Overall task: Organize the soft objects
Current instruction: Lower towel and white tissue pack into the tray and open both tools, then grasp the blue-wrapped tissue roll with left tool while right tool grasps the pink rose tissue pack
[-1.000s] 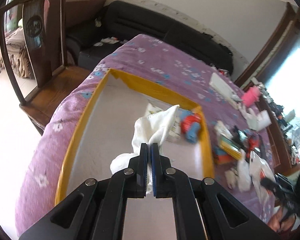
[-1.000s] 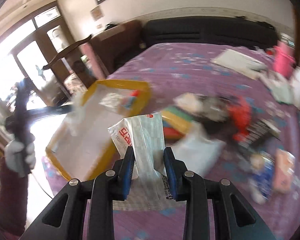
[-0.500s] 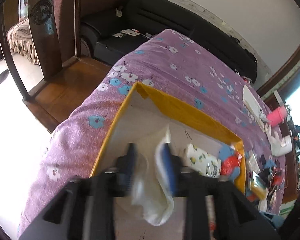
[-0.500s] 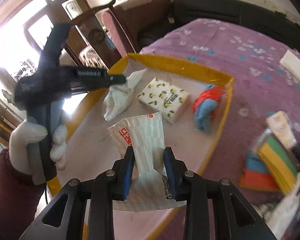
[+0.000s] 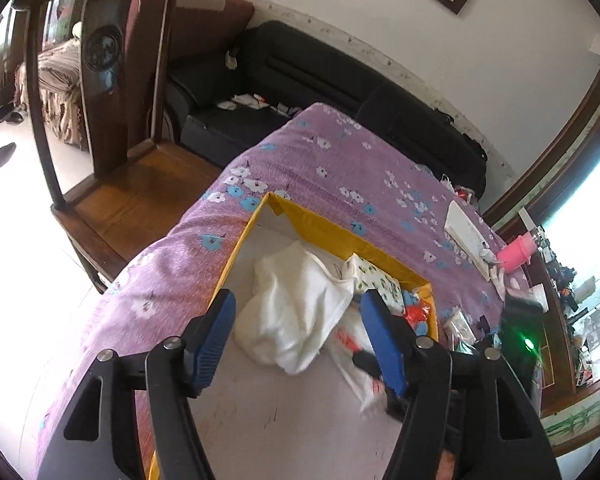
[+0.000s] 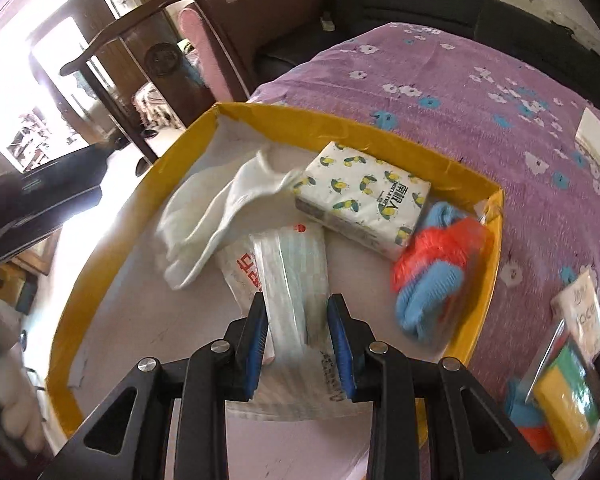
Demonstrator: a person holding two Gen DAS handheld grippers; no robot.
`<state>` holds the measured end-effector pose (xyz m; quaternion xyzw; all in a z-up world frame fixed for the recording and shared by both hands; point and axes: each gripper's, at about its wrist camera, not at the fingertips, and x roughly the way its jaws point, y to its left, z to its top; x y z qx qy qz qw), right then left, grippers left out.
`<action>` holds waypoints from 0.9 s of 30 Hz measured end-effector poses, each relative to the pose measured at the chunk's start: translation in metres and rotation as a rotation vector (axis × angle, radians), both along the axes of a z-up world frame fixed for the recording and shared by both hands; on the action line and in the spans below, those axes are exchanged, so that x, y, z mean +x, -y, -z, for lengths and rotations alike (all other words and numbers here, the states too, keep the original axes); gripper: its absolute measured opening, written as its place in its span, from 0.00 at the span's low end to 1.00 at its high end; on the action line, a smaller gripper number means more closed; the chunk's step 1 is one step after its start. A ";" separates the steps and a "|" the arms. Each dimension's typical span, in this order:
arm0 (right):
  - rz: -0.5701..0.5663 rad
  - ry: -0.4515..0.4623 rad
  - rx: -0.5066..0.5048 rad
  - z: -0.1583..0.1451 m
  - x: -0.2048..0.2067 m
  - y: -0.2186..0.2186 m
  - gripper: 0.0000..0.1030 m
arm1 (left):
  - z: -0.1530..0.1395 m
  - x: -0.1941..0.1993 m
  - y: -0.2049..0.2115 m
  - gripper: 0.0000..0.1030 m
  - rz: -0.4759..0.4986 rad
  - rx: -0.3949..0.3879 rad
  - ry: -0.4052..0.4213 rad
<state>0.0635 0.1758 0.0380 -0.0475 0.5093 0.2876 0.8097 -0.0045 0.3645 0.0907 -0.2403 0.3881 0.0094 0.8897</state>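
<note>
Left wrist view: the left gripper (image 5: 298,336) is spread wide, the white cloth (image 5: 296,308) lying loose mid-frame between its tips in the yellow-rimmed tray (image 5: 320,226). Right wrist view: the right gripper (image 6: 300,340) pinches a clear mask packet (image 6: 292,276) at lower centre (tissue pack (image 6: 364,196) beyond it).

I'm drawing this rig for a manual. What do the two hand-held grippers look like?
Both match: the left hand-held gripper and right hand-held gripper have matte black angular linkage arms with triangular cutouts, silver pivot screws and ribbed blue finger pads. No cables show.
</note>
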 end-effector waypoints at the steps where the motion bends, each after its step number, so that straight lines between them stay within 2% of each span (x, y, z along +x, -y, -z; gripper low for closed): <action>1: 0.003 0.008 -0.001 -0.001 0.000 0.000 0.32 | -0.002 -0.005 0.002 0.64 -0.003 0.005 0.007; 3: 0.010 -0.005 0.008 -0.002 -0.001 0.004 0.37 | -0.006 -0.013 0.005 0.66 -0.001 0.009 0.015; 5: 0.016 -0.017 0.057 -0.011 -0.006 0.013 0.46 | -0.012 -0.025 0.010 0.70 0.003 0.011 0.029; 7: 0.028 0.018 0.105 -0.030 -0.019 0.027 0.59 | -0.018 -0.035 0.013 0.73 0.000 0.019 0.045; 10: 0.052 0.117 0.130 -0.061 -0.044 0.059 0.72 | -0.028 -0.055 0.023 0.77 -0.012 0.037 0.075; 13: 0.098 0.180 0.147 -0.081 -0.069 0.102 0.76 | -0.035 -0.072 0.035 0.78 -0.004 0.033 0.103; 17: 0.226 0.243 0.135 -0.091 -0.102 0.182 0.78 | -0.039 -0.090 0.067 0.84 0.040 0.028 0.121; 21: 0.405 0.246 0.117 -0.082 -0.131 0.271 0.79 | -0.035 -0.094 0.108 0.84 0.124 0.021 0.112; 27: 0.551 0.217 0.119 -0.059 -0.157 0.355 0.79 | -0.011 -0.084 0.186 0.84 0.253 0.043 0.048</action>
